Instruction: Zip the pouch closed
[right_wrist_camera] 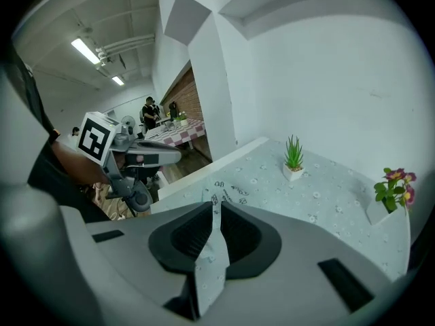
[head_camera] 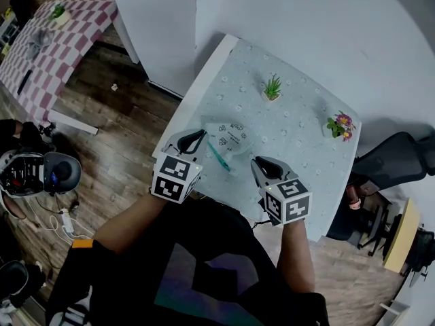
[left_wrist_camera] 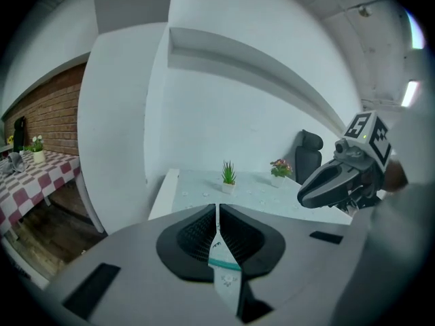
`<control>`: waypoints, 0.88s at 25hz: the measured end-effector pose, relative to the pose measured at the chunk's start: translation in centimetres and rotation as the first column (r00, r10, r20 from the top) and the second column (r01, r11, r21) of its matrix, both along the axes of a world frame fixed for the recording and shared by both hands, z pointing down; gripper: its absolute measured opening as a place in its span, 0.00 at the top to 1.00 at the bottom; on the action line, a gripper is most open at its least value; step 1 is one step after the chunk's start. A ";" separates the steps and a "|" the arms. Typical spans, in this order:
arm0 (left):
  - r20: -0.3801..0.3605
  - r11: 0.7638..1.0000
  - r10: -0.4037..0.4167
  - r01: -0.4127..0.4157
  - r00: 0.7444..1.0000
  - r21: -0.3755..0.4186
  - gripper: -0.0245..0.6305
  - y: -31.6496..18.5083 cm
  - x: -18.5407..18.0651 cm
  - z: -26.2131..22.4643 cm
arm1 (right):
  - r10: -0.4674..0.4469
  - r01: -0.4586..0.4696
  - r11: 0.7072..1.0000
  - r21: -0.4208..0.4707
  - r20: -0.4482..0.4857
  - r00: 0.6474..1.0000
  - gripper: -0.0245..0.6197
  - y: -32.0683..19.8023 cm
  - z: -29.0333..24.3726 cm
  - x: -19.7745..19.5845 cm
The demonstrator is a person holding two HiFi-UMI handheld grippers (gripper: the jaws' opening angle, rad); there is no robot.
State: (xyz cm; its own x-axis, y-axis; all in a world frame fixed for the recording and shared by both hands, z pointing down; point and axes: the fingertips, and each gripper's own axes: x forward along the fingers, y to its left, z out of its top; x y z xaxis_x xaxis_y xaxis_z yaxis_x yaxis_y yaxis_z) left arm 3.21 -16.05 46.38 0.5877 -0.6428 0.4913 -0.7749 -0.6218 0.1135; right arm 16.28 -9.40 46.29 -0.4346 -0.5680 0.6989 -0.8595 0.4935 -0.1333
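Note:
A clear pouch (head_camera: 231,136) with black print and a teal zipper strip (head_camera: 219,156) lies near the front edge of the table (head_camera: 299,134), stretched between both grippers. My left gripper (head_camera: 192,141) holds its left end: in the left gripper view the jaws (left_wrist_camera: 217,212) are shut on a thin fold of pouch (left_wrist_camera: 221,263) carrying the teal strip. My right gripper (head_camera: 262,165) is at the pouch's right end. In the right gripper view its jaws (right_wrist_camera: 214,206) stand slightly parted, with a flap of pouch (right_wrist_camera: 212,250) still lying between the pads.
A small green plant (head_camera: 272,88) and a pot of pink flowers (head_camera: 340,125) stand at the back of the table. A black office chair (head_camera: 394,156) is to the right. A checkered table (head_camera: 54,39) stands far left on the wood floor.

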 end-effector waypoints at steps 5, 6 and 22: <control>-0.072 0.995 0.007 0.001 0.997 0.099 0.93 0.3 1.4 -5.5 | 0.092 -0.092 0.981 0.173 0.009 0.996 0.88 -1.8 -4.9 0.3; -0.083 0.993 0.010 0.000 0.997 0.116 0.93 0.5 1.6 -6.5 | 0.110 -0.112 0.971 0.211 0.020 0.994 0.89 -2.0 -6.1 0.3; -0.147 0.957 0.059 -0.014 0.987 0.289 0.94 2.6 2.9 -13.8 | 0.178 -0.237 0.841 0.486 0.166 0.970 0.94 -1.3 -15.0 -1.2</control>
State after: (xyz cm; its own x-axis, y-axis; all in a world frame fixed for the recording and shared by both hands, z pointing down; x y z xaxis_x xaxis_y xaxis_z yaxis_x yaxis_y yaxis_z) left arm 6.14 -13.41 32.59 0.6669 -0.7197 0.1929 -0.7384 -0.6731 0.0413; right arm 15.09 -10.70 31.26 -0.3242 -0.9120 0.2512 -0.9436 0.3306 -0.0174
